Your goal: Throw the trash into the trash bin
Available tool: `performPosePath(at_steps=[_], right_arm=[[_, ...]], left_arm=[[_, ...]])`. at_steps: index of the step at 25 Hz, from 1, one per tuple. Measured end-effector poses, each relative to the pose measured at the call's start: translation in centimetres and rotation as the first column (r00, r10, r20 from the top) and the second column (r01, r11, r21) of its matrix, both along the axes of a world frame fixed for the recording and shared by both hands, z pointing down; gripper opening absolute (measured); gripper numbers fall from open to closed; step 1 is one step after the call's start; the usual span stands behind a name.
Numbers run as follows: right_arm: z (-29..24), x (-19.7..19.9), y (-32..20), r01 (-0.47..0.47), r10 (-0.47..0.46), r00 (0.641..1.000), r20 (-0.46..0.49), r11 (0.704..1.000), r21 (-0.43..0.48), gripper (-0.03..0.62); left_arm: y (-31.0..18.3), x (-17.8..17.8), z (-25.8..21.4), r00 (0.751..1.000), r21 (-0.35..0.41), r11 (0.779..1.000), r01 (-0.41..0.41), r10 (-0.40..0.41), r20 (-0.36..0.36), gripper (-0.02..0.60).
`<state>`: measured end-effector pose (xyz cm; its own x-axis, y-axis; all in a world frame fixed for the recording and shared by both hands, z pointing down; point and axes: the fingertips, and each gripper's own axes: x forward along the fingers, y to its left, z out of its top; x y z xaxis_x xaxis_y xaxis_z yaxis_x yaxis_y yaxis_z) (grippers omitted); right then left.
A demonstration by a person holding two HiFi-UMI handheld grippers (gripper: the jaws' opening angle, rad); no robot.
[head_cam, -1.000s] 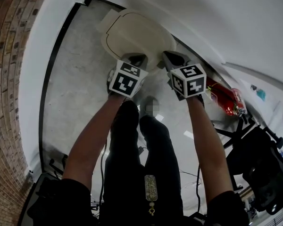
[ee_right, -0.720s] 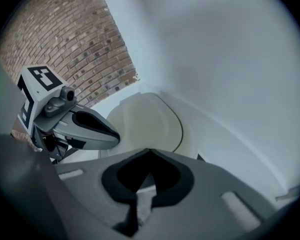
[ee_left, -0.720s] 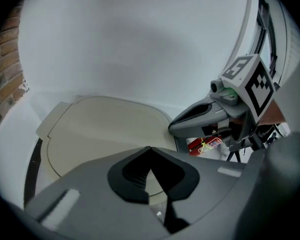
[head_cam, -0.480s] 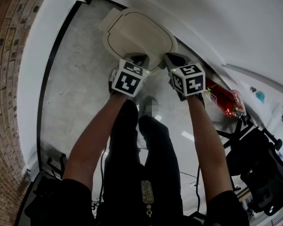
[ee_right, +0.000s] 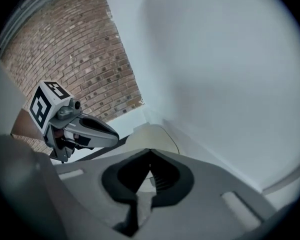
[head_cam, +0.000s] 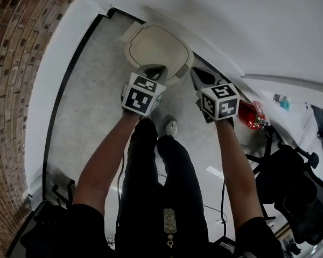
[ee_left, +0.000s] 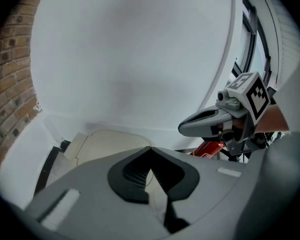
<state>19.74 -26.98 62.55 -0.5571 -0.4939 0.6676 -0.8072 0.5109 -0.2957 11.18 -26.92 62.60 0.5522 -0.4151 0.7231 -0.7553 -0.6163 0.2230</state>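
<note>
The trash bin (head_cam: 157, 46) stands on the floor against the white wall, its cream lid down. No trash shows in any view. My left gripper (head_cam: 153, 69) hangs above the bin's near edge, jaws shut and empty. Beside it on the right, my right gripper (head_cam: 201, 74) is level with it, also shut on nothing. In the left gripper view the fingertips meet at the left gripper (ee_left: 150, 148), with the bin lid (ee_left: 104, 144) beyond and the right gripper (ee_left: 186, 129) at right. In the right gripper view the right gripper (ee_right: 150, 151) is closed over the bin lid (ee_right: 159, 136), the left gripper (ee_right: 112, 133) at left.
A brick wall (head_cam: 13, 63) runs along the left, with a black floor strip (head_cam: 59, 85) at its foot. A red fire extinguisher (head_cam: 250, 114) lies right of the bin. A black chair (head_cam: 290, 181) stands at the right. The person's legs and shoe (head_cam: 170, 128) are below the grippers.
Both grippers have risen together, still shut. The bin now looks smaller and farther below them, and more of the brick wall shows at left.
</note>
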Motion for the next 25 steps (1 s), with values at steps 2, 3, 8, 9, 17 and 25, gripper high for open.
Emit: performPosePath(at_steps=[2, 3, 8, 9, 17, 25], right_arm=[[-3.8, 0.2, 0.8, -0.002, 0.001, 1.0, 0.028, 0.999, 0.043, 0.002], [-5.8, 0.3, 1.4, 0.0, -0.003, 0.999, 0.042, 0.998, 0.066, 0.002], [-14.7, 0.2, 3.9, 0.0, -0.012, 0.997, 0.077, 0.987, 0.163, 0.003], [-16.4, 0.1, 4.3, -0.009, -0.008, 0.996, 0.091, 0.984, 0.176, 0.003], [-28.7, -2.5, 9.0, -0.04, -0.02, 0.979, 0.202, 0.956, 0.289, 0.003], [-38.9, -7.9, 14.9, -0.039, -0.067, 0.97, 0.233, 0.907, 0.42, 0.003]], left_arm=[[0.9, 0.1, -3.8, 0.999, 0.024, 0.999, 0.025, -0.024, -0.034, 0.006], [1.4, 0.1, -5.8, 0.998, 0.037, 0.999, 0.037, -0.035, -0.053, 0.006], [3.6, 0.1, -14.9, 0.992, 0.124, 0.991, 0.045, -0.029, -0.123, 0.006], [4.0, 0.0, -16.6, 0.991, 0.143, 0.989, 0.04, -0.021, -0.132, 0.006], [9.8, -2.6, -27.7, 0.98, 0.215, 0.977, 0.015, 0.028, -0.198, 0.006], [16.6, -7.0, -36.9, 0.958, 0.304, 0.952, 0.024, 0.065, -0.28, 0.006]])
